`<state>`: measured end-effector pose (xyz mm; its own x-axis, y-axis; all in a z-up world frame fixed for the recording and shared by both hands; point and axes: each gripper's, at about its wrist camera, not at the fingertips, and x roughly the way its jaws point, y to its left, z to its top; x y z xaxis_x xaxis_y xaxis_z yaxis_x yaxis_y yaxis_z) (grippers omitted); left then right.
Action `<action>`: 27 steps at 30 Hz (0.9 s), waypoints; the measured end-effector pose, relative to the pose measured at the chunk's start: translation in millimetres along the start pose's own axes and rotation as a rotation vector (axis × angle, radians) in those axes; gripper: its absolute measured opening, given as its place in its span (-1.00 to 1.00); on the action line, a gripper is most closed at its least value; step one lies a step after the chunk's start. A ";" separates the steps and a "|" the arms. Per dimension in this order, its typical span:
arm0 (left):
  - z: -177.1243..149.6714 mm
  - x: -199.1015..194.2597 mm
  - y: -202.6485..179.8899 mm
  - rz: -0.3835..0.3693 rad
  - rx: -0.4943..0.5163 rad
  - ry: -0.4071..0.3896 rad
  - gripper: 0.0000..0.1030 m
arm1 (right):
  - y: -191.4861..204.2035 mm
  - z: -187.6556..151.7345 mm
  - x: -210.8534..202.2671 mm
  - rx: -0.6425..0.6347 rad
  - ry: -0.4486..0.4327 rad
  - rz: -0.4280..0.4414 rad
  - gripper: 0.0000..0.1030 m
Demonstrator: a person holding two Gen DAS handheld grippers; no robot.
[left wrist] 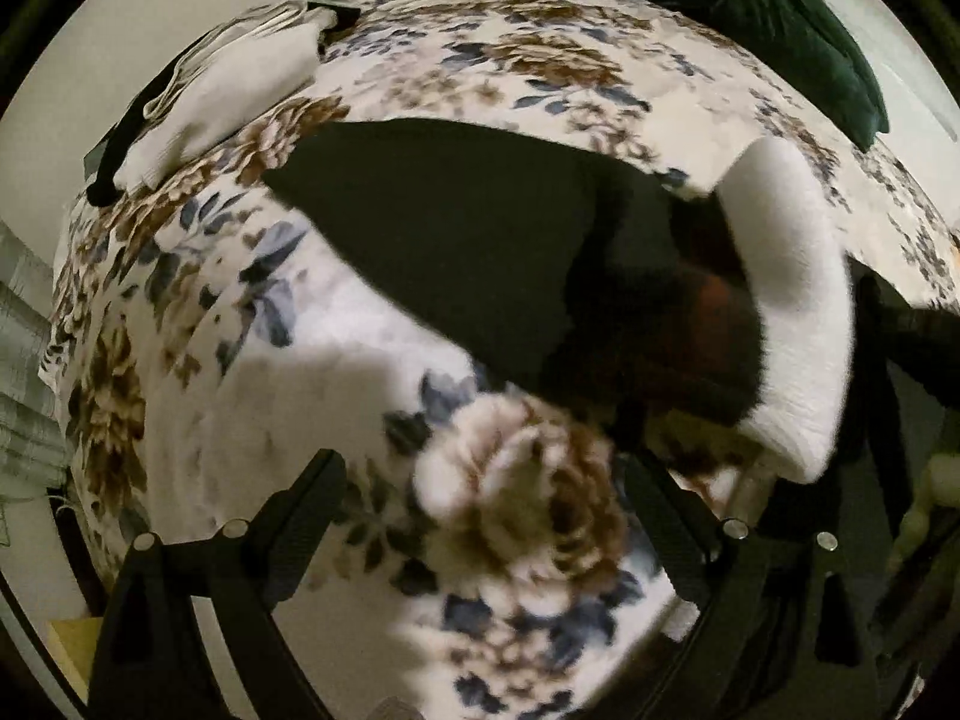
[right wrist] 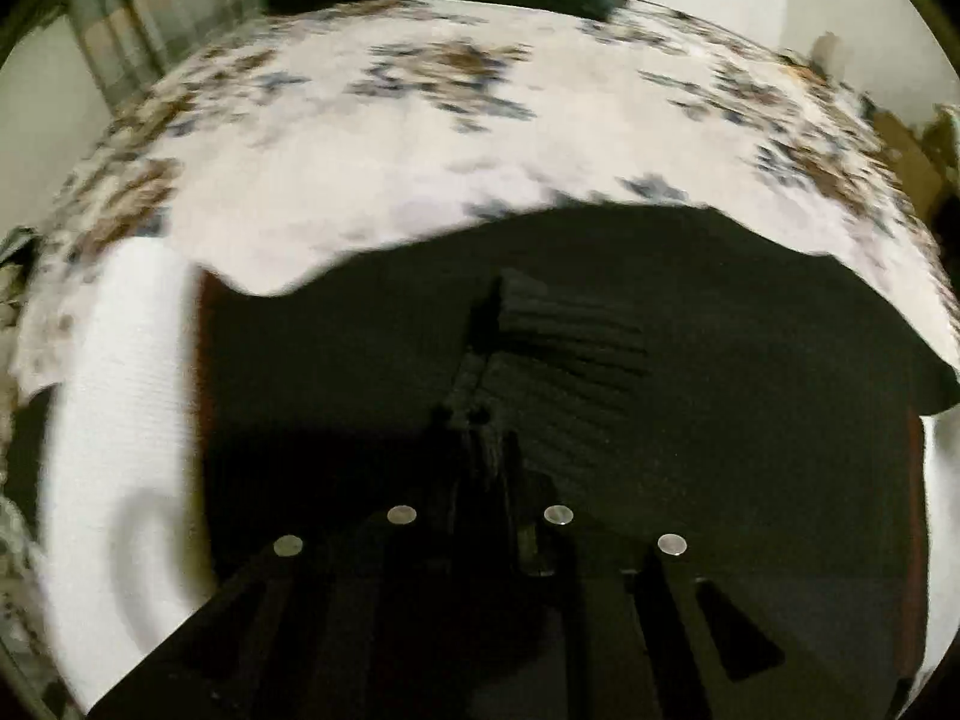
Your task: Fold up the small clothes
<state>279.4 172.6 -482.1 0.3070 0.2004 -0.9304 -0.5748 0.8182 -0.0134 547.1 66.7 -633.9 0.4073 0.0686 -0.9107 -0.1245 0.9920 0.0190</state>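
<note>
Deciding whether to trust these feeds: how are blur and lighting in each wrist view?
Left wrist view: fisheye-curved, motion-smeared; a shadow falls on the floral bedspread near the open left claw. Right wrist view: heavier smear on the bedspread; the right claw merges with the black garment, so its grip is unreadable; the white sleeve looks washed out.

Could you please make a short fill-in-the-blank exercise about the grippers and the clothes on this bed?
1. The right gripper is shut on the ____ garment.
2. The left gripper is ____ and holds nothing.
3. The bedspread has a ____ pattern.
4. The folded white clothes lie near the bed's far ____ corner in the left wrist view.

Missing words: black; open; floral; left
</note>
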 end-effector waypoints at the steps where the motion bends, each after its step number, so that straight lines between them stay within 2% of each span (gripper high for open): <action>1: 0.3 4.6 3.8 0.003 -0.013 0.013 0.84 | 13.3 3.1 -0.1 -0.023 -0.006 0.015 -0.78; 2: 0.6 8.2 6.7 0.004 -0.026 0.022 0.84 | 23.3 5.2 2.5 -0.040 -0.003 0.023 -0.78; 4: 2.9 13.6 11.0 -0.001 -0.048 0.035 0.84 | 38.3 8.2 18.0 -0.069 0.071 0.027 -0.77; 6: 7.8 16.6 17.9 -0.028 -0.083 0.031 0.84 | 30.7 12.1 26.2 -0.043 0.110 0.066 -0.61; 7: 10.9 17.2 21.8 -0.046 -0.103 0.024 0.84 | 21.5 12.5 21.7 -0.022 0.118 0.112 -0.45; 9: 21.8 21.0 35.6 -0.113 -0.180 0.012 0.84 | 1.5 10.6 8.9 0.031 0.120 0.187 0.60; 10: 28.0 24.0 43.1 -0.144 -0.223 0.011 0.84 | -11.4 6.3 -2.4 0.062 0.109 0.201 0.71; 13: 53.7 41.6 76.1 -0.237 -0.416 0.003 0.84 | -45.4 -5.6 -22.9 0.132 0.098 0.184 0.72; 16: 79.9 60.5 103.3 -0.262 -0.553 -0.028 0.84 | -74.2 -20.4 -31.9 0.210 0.092 0.134 0.72; 20: 106.7 106.6 137.7 -0.213 -0.736 -0.006 0.83 | -102.8 -41.2 -25.3 0.280 0.124 -0.011 0.73; 22: 116.5 116.5 137.6 -0.173 -0.730 0.009 0.80 | -112.4 -49.7 -20.5 0.279 0.158 -0.115 0.93; 23: 122.6 115.9 132.6 -0.142 -0.692 -0.009 0.80 | -116.6 -53.1 -19.1 0.274 0.164 -0.155 0.99; 24: 127.0 109.8 124.9 -0.111 -0.635 -0.048 0.36 | -118.4 -56.3 -18.8 0.268 0.163 -0.185 0.99; 25: 130.7 104.6 118.5 -0.092 -0.581 -0.074 -0.58 | -120.4 -58.8 -19.2 0.255 0.166 -0.227 0.99; 26: 134.0 101.5 113.8 -0.081 -0.539 -0.081 -0.79 | -122.5 -60.0 -19.8 0.247 0.166 -0.246 0.99; 27: 136.5 95.3 109.2 -0.076 -0.508 -0.097 -0.79 | -124.9 -60.3 -21.0 0.248 0.164 -0.250 0.99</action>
<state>349.4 354.6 -522.2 0.4173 0.2195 -0.8819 -0.8361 0.4730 -0.2779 499.5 -65.0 -642.0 0.2445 -0.1767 -0.9534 0.1916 0.9727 -0.1311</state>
